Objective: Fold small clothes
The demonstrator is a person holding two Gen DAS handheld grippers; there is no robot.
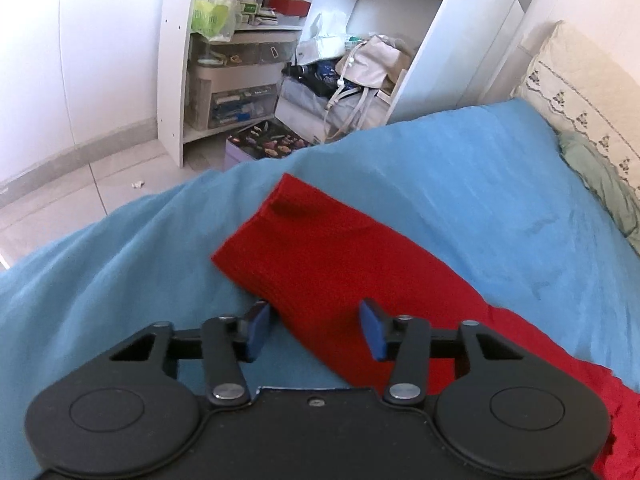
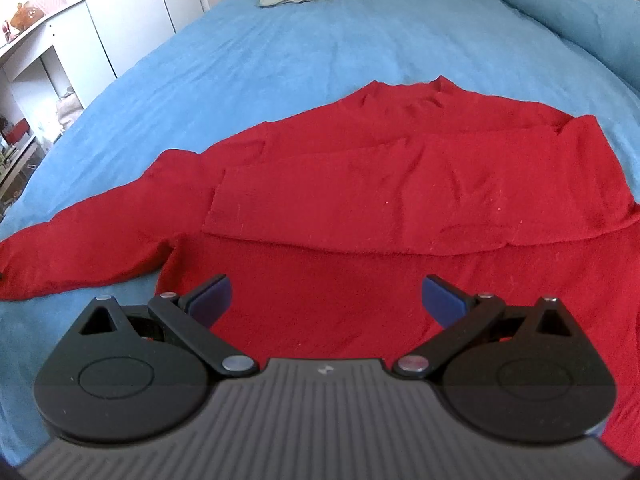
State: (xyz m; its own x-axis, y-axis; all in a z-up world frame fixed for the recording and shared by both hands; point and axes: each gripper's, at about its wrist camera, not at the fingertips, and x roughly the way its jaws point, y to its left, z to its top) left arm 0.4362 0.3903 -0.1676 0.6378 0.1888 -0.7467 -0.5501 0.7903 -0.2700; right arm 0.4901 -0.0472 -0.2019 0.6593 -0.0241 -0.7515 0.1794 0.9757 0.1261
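Currently one sleeve (image 2: 360,200) of the red sweater (image 2: 400,292) is folded across; the left sleeve (image 1: 320,252) remains, both hand-held grippers, left (image 1: 316,330) and right (image 2: 326,300), agape, clamping nothing.

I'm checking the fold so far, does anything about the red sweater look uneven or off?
Yes. On the sweater, one sleeve is folded across the chest, but the other sleeve lies stretched out sideways on the blue bedsheet. The collar area is slightly rumpled. No damage shows.

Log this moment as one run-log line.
item: red knit long-sleeved sweater flat on blue bedsheet | left hand-held gripper: open, straddling sleeve | right hand-held gripper: open above hem | fold: one sleeve across chest
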